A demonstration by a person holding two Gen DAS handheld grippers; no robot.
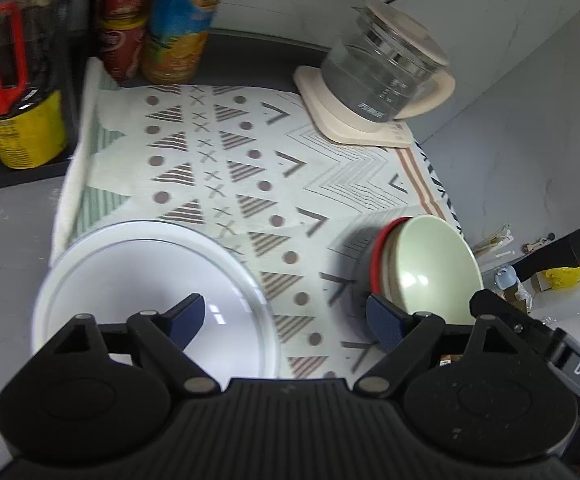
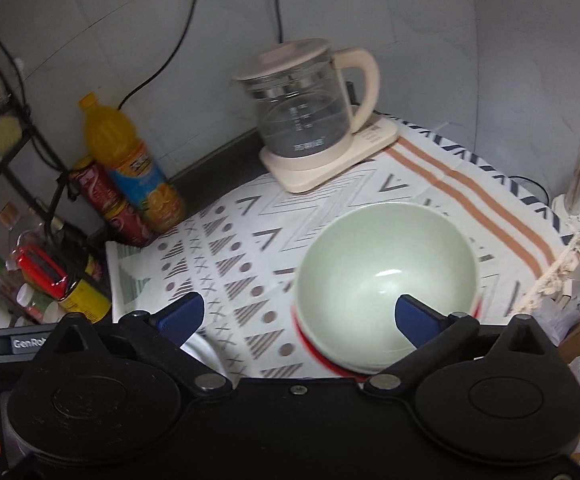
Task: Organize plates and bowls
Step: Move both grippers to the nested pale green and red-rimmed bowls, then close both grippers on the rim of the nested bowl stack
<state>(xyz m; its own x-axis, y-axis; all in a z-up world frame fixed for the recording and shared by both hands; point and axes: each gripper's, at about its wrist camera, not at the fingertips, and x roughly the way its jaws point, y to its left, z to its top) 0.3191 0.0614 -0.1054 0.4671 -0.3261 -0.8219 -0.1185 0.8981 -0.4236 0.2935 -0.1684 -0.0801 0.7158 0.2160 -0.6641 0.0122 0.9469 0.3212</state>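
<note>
Hovering agape, both tongs [image 1: 286, 320] [image 2: 295, 316] flank white plate [image 1: 90, 264] and green bowl [image 2: 385, 276].

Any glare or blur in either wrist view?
Left wrist: glare streaks on the white plate; the tilted green bowl looks slightly soft. Right wrist: highlight inside the green bowl, its red-edged rim smeared, and heavy fisheye bending at the edges.

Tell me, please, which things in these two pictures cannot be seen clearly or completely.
- White plate: left wrist view, near rim hidden by the left gripper; right wrist view shows only a sliver.
- Stack under the green bowl: only a red rim and a pale edge show; how many pieces, cannot tell.
- Glass kettle markings: too small, blurred.
- Orange bottle: top cut by the frame edge in the left wrist view.
</note>
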